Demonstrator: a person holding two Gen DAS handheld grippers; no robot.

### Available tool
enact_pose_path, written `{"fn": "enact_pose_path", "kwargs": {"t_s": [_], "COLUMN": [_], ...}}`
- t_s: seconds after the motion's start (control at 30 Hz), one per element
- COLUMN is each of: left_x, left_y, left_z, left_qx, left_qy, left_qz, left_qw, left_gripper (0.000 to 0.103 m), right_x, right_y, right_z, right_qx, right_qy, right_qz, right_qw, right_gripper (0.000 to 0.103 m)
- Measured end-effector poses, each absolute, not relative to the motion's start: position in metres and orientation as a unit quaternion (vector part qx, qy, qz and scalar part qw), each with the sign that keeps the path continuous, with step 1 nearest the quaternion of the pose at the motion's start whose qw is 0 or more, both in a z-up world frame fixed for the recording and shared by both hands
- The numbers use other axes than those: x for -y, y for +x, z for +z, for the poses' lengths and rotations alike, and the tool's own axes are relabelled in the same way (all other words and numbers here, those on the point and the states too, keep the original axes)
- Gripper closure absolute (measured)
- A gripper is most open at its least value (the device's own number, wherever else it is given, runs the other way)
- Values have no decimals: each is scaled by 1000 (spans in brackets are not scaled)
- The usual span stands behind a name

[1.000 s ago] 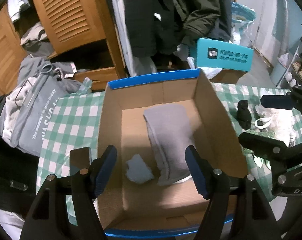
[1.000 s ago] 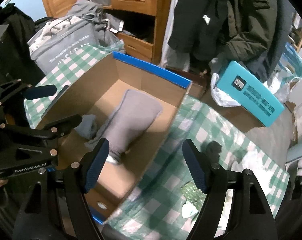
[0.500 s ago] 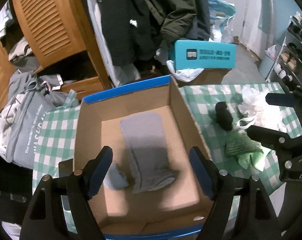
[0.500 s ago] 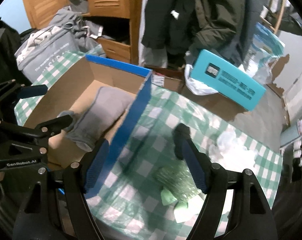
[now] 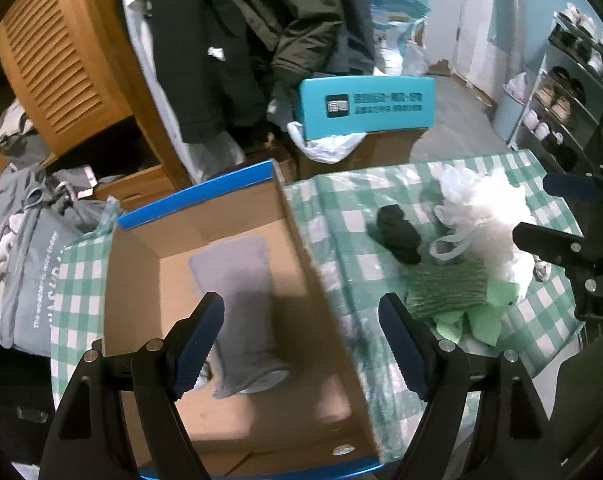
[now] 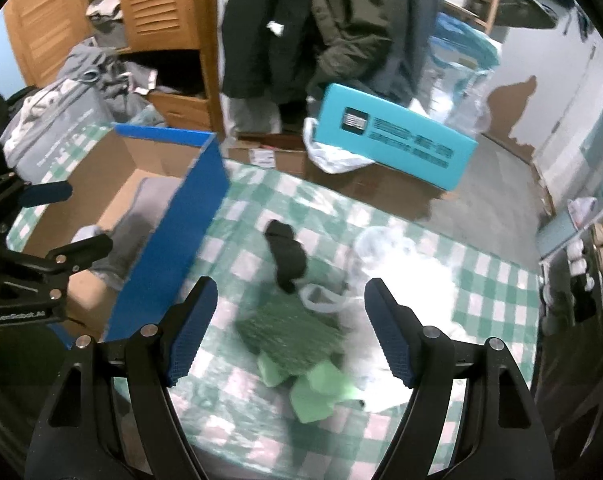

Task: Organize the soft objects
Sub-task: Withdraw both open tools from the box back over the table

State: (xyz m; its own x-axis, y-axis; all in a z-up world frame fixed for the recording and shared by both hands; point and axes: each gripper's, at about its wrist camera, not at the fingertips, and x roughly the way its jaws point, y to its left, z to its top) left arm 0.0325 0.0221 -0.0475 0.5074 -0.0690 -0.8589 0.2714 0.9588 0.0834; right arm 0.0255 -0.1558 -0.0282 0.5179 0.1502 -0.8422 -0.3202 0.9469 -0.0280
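Note:
An open cardboard box with blue edges stands on the green checked table; a grey sock lies inside it. To its right lie a black sock, a dark green scrubber with light green sponges and a white mesh puff. My left gripper is open and empty above the box's right wall. My right gripper is open and empty above the green scrubber, with the black sock and white puff just beyond. The box is at its left.
A teal carton rests on brown boxes behind the table. Dark coats hang at the back by a wooden louvred cabinet. A grey bag sits left of the box. Shelves stand at the far right.
Both grippers have swung right, away from the box interior toward the loose items on the table. Both stay open and empty.

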Motion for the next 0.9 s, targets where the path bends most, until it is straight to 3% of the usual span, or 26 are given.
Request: {"fn": "enact_pose_path", "kwargs": {"t_s": [0.9], "left_x": [90], "left_y": [32], "left_z": [-102], "left_qx": [-535], "left_qy": [177], "left_qz": [-179], "left_qw": [807], "left_gripper": [22], "right_x": [273], "right_y": [15], "right_z": [-68], "right_qx": [-514], "right_qy": [-24], "right_qz": [42], "right_qw": [856], "right_gripper": [27]}}
